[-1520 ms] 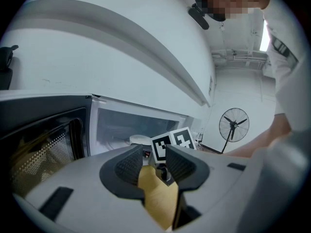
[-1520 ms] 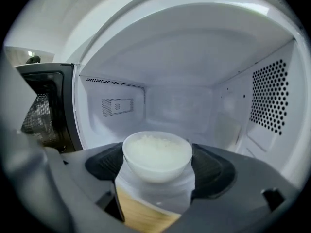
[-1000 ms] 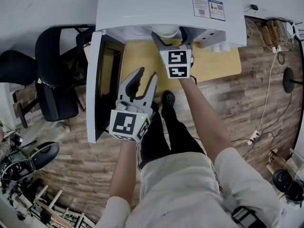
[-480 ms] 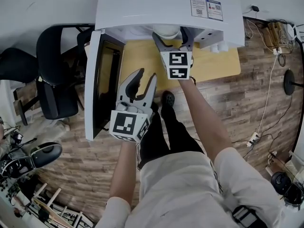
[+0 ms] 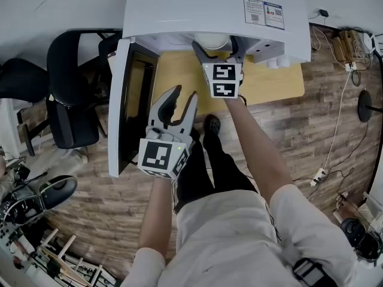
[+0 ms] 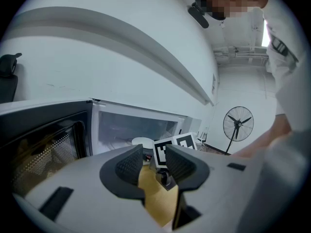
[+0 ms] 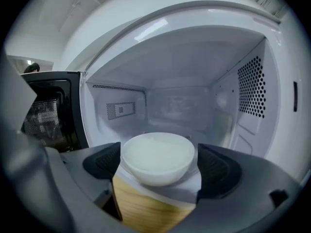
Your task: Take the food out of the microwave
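Observation:
The white microwave (image 5: pixel 209 5) stands with its door (image 5: pixel 122 106) swung out to the left. A white bowl (image 7: pixel 158 157) of pale food sits at the front of the cavity floor, and its rim also shows in the head view (image 5: pixel 210 39). My right gripper (image 7: pixel 160 165) reaches into the opening with one jaw on each side of the bowl. Its jaws have just been opening, and the right pad stands clear of the bowl. My left gripper (image 5: pixel 184 95) hangs open and empty in front of the microwave, nearer the person.
The microwave rests on a wooden table (image 5: pixel 269 79). A black chair (image 5: pixel 69 100) stands left of the open door. Cables (image 5: pixel 341 40) lie on the plank floor at the right. A standing fan (image 6: pixel 236 123) shows in the left gripper view.

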The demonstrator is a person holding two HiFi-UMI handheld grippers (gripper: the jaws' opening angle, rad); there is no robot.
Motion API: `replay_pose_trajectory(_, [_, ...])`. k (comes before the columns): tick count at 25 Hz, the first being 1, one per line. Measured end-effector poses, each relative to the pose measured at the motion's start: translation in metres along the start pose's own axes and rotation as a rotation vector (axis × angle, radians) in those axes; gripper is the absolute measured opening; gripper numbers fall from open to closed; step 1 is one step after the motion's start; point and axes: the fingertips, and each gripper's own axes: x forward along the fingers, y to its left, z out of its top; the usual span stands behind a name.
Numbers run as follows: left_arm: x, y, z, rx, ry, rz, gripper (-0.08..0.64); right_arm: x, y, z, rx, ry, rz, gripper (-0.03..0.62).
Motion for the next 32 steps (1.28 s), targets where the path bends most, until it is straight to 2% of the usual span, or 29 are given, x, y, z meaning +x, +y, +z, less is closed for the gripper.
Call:
replay_pose_trajectory(4, [-0.001, 0.001, -0.001, -0.001, 0.001, 0.001, 0.129, 0.007, 0.001, -0.002, -0.018, 0.015, -0.001, 0.488])
replay_pose_trajectory(14, [-0.003, 0.004, -0.001, -0.001, 0.004, 0.004, 0.129, 0.02, 0.003, -0.01, 0.004, 0.062, -0.005, 0.489])
replay_pose_trajectory(32, [-0.012, 0.0, -0.002, 0.0, -0.002, 0.029, 0.129, 0.006, 0.001, -0.011, 0.019, 0.041, 0.005, 0.489])
